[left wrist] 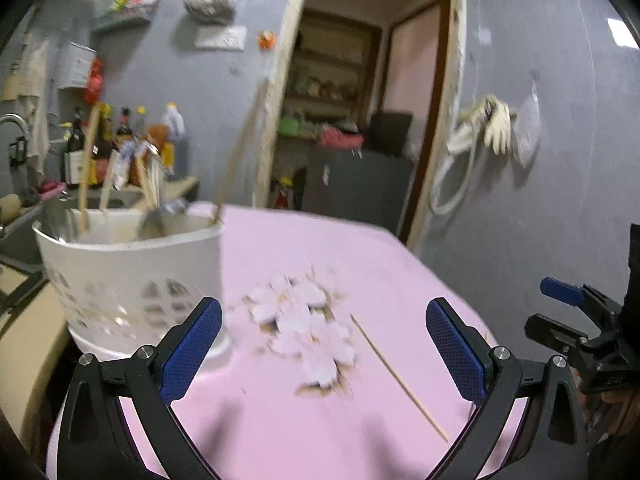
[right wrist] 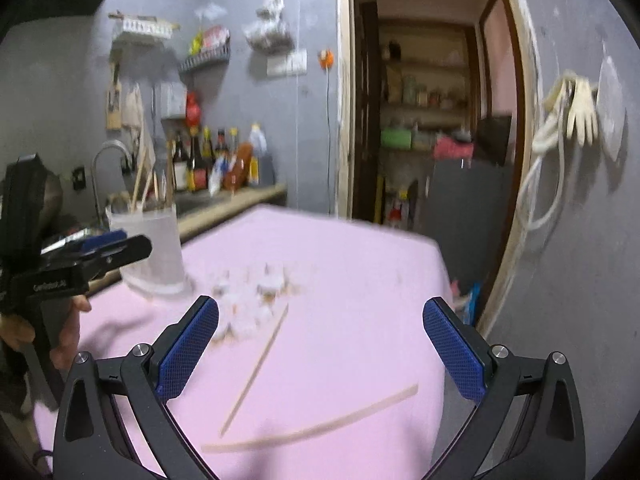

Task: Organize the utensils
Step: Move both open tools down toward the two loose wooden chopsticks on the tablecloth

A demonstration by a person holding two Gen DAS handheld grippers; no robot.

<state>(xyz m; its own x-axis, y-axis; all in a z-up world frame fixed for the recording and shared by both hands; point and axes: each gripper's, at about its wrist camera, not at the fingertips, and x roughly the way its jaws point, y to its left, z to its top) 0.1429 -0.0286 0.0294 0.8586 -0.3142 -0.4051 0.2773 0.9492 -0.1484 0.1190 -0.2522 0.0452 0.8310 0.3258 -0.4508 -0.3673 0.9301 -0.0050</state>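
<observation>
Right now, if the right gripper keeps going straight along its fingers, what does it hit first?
Probably the pink tablecloth: the open right gripper points slightly down, with the nearer chopstick on the cloth between its fingers. Depth is unclear, so it may touch that chopstick first.

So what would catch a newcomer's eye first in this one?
Probably the pink tablecloth with its white flower print filling the middle of both views. Two loose chopsticks lie on it near the camera, while the white perforated utensil holder stands at the table's left edge, already holding several utensils. Both the left gripper and right gripper are open and empty.
</observation>
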